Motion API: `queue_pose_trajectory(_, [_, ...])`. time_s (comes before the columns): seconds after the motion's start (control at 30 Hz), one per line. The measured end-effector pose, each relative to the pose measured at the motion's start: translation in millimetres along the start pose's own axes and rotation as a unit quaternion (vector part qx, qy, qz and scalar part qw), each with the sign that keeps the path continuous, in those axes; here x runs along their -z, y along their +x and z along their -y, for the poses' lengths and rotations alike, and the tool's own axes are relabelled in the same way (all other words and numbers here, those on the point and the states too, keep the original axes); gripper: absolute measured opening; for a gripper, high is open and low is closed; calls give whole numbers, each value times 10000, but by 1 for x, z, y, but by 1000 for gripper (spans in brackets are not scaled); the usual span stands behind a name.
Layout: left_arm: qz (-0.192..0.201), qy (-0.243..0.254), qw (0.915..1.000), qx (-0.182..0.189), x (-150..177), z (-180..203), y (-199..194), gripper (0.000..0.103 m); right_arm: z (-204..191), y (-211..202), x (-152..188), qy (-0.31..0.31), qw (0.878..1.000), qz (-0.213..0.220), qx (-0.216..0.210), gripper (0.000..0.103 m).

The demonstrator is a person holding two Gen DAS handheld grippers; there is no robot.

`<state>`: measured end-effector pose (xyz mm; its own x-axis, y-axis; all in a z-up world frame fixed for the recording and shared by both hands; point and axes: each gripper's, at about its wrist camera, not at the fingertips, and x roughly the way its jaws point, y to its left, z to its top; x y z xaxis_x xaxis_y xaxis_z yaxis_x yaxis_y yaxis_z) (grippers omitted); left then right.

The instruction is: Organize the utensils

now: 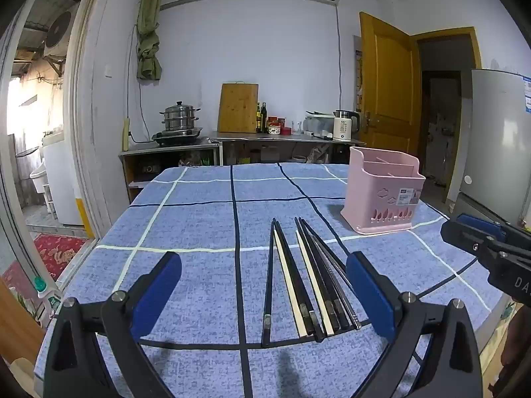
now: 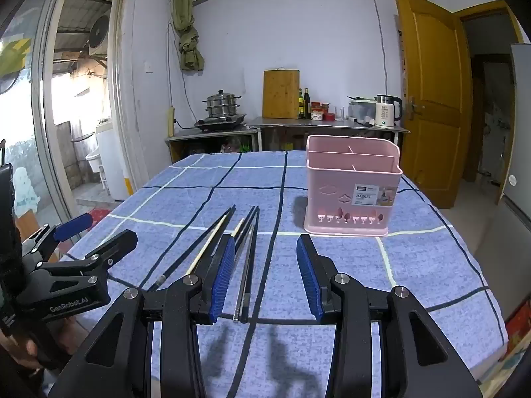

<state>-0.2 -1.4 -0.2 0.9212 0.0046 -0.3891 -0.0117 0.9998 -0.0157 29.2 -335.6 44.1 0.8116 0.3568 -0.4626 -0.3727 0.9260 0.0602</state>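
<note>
Several black and cream chopsticks [image 1: 308,278] lie side by side on the blue checked tablecloth, pointing away from me; they also show in the right wrist view [image 2: 247,248]. A pink plastic utensil basket [image 1: 381,192] with compartments stands upright at the right; in the right wrist view [image 2: 351,185] it is empty as far as visible. My left gripper [image 1: 265,278] is open above the chopsticks' near ends, holding nothing. My right gripper [image 2: 264,275] is open, with two chopsticks lying on the cloth between its fingers. The right gripper also shows at the right edge of the left wrist view [image 1: 478,245].
The tablecloth [image 1: 199,219] covers the table. Behind it stand a counter with a steel steamer pot [image 1: 179,119], a wooden cutting board [image 1: 237,107], bottles and a white kettle [image 1: 343,126]. A yellow door [image 1: 388,83] is open at the right, and a fridge [image 1: 497,142] stands beside the table.
</note>
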Motion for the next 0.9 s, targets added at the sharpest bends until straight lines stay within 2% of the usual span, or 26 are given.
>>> queue_pose_trajectory(0.03, [4,-111,9999,33,0,-1,0,101,0,0,0,3,10000,2,-2,40])
queue_pose_trajectory(0.9, [25,-122,9998,125,-6,0,-4,101,-1,0,-2,10,10000,3,-11,40])
